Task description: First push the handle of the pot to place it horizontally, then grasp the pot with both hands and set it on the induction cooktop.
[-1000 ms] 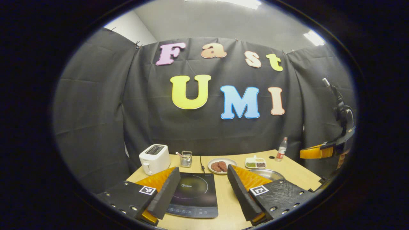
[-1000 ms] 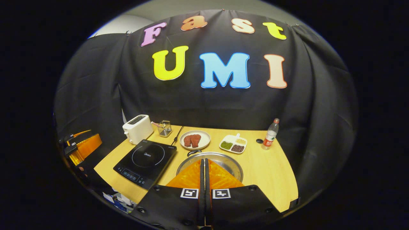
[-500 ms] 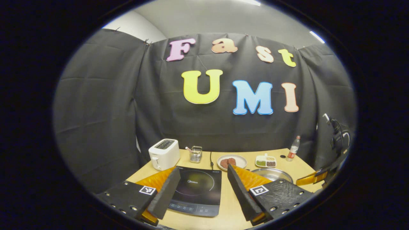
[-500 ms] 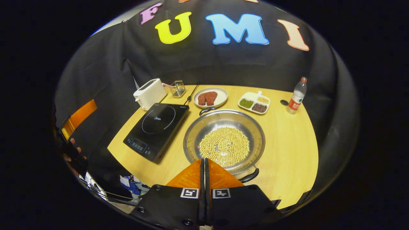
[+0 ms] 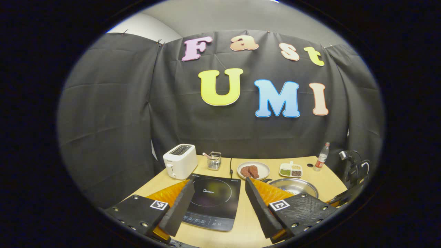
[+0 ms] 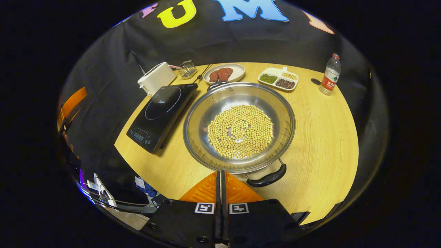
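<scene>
Steel pot [image 6: 239, 127] untouched; right gripper [image 6: 221, 179] fingers clenched, left gripper [image 5: 217, 203] fingers released.

Your right gripper [image 6: 221, 174] has dropped and tipped down toward the pot [image 6: 239, 126], whose bean-covered bottom and near handle [image 6: 268, 177] now show, fingers pressed together. Your left gripper [image 5: 216, 198] has swung slightly right.

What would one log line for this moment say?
right gripper: shut, above pot's near handle | left gripper: open, over cooktop | pot: on table, beside cooktop
</scene>
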Tool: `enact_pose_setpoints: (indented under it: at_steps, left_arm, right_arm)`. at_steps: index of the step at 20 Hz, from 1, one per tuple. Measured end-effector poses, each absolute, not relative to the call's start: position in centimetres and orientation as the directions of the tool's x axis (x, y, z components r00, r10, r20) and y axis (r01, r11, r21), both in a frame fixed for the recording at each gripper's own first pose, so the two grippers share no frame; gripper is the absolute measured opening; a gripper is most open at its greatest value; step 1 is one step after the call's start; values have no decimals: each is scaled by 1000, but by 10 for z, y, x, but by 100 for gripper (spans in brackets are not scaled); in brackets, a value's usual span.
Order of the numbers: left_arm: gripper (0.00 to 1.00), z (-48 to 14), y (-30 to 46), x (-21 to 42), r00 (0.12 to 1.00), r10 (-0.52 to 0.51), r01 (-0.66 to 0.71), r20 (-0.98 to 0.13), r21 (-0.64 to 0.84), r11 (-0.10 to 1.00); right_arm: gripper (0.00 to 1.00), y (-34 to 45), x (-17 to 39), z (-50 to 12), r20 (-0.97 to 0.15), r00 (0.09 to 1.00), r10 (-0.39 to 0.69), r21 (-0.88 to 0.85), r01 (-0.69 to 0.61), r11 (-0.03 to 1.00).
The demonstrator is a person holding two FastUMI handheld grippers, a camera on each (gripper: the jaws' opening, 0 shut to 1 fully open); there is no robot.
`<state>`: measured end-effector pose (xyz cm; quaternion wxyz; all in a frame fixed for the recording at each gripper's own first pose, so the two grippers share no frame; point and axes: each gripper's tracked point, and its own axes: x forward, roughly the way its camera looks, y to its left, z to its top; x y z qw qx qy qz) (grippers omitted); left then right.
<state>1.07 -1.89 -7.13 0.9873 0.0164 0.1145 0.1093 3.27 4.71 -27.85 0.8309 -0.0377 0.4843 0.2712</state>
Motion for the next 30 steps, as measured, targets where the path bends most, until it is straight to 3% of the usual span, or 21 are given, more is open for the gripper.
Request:
enact_pose_setpoints:
  at_steps: [15,17,30]
  left_arm:
    - [87,-71,-32,12,937,254,-236,-240,102,966]
    - [90,-70,-32,13,939,250,-232,-236,101,967]
    - [87,-70,-38,20,947,218,-200,-236,100,975]
  right_arm:
    - [2,38,40,-334,-882,307,359,182,-480,858]
    - [2,36,41,-335,-882,313,353,175,-477,861]
    - [2,-10,72,-332,-885,385,262,88,-414,906]
